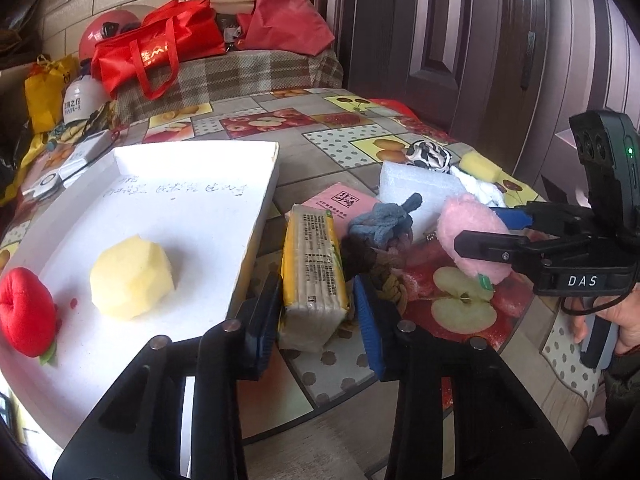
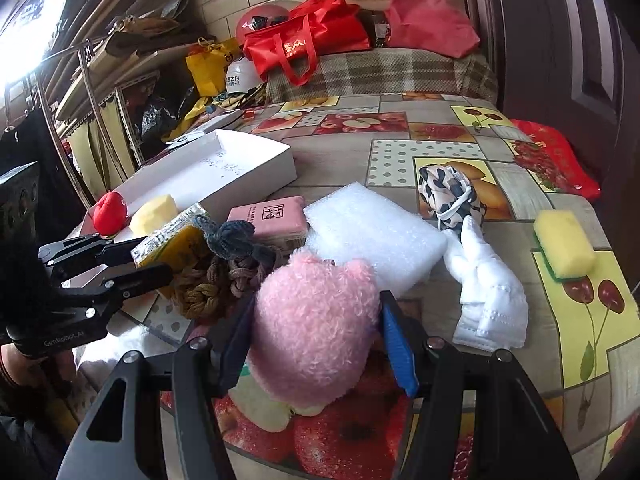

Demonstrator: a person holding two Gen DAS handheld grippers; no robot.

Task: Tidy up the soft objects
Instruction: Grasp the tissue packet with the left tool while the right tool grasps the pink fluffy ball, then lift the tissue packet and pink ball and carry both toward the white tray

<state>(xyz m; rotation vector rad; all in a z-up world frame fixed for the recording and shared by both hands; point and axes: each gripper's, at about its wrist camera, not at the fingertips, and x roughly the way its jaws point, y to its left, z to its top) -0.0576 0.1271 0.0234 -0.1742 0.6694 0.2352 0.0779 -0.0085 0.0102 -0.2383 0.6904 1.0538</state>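
Your left gripper [image 1: 316,312] has its two pads pressed against the sides of the yellow tissue pack [image 1: 312,268], which lies on the fruit-print tablecloth [image 1: 344,140] just beside the right wall of the white box lid [image 1: 256,216]; inside that lid rest a pale yellow foam block [image 1: 130,280] and a red plush fruit [image 1: 26,312], near each other but apart; just beyond the pack sits a pink tissue packet [image 1: 340,204], and touching the pack's right side is a heap of knotted cloth ropes [image 1: 380,232] in blue, brown and ochre. Your right gripper [image 2: 316,336] is clamped on the pink plush toy [image 2: 316,320], both pads sunk into its fur, with the toy over the apple print at the table's near edge; just behind it lies a white foam sheet [image 2: 372,232]; to its right a white cloth [image 2: 488,296] lies crumpled, touching a black-and-white patterned cloth [image 2: 448,192] further back; a yellow sponge with a green underside [image 2: 564,244] lies well apart on the far right; your hand [image 1: 616,320] shows below the right gripper in the left wrist view.
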